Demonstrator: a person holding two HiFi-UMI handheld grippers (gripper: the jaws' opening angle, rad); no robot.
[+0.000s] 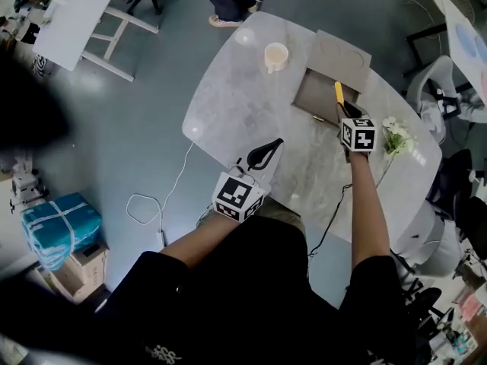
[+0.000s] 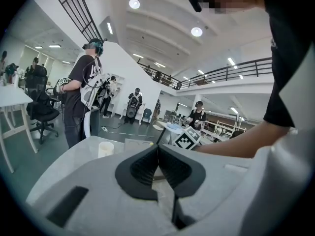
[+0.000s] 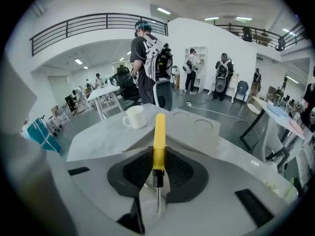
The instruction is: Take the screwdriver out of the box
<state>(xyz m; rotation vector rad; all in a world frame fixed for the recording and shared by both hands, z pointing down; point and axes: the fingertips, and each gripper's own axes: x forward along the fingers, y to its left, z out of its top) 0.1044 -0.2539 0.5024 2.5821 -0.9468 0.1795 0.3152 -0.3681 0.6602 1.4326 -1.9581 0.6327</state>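
Note:
The yellow-handled screwdriver (image 1: 338, 92) is clamped between the pads of my right gripper (image 1: 346, 111), its handle pointing away over the open grey box (image 1: 312, 97). In the right gripper view the screwdriver (image 3: 159, 136) stands upright between the black pads, with its thin metal shaft pointing back at the camera, and the right gripper (image 3: 158, 154) is shut on it. The box's lid (image 1: 338, 52) lies flat behind the box. My left gripper (image 1: 266, 154) is at the table's near edge, its jaws shut and empty. In its own view the left gripper (image 2: 158, 149) has its tips meeting.
A white cup (image 1: 275, 55) stands on the pale marble table (image 1: 243, 105), left of the box. A small bunch of white flowers (image 1: 397, 137) lies right of my right gripper. A cable hangs off the near edge. People stand in the room beyond.

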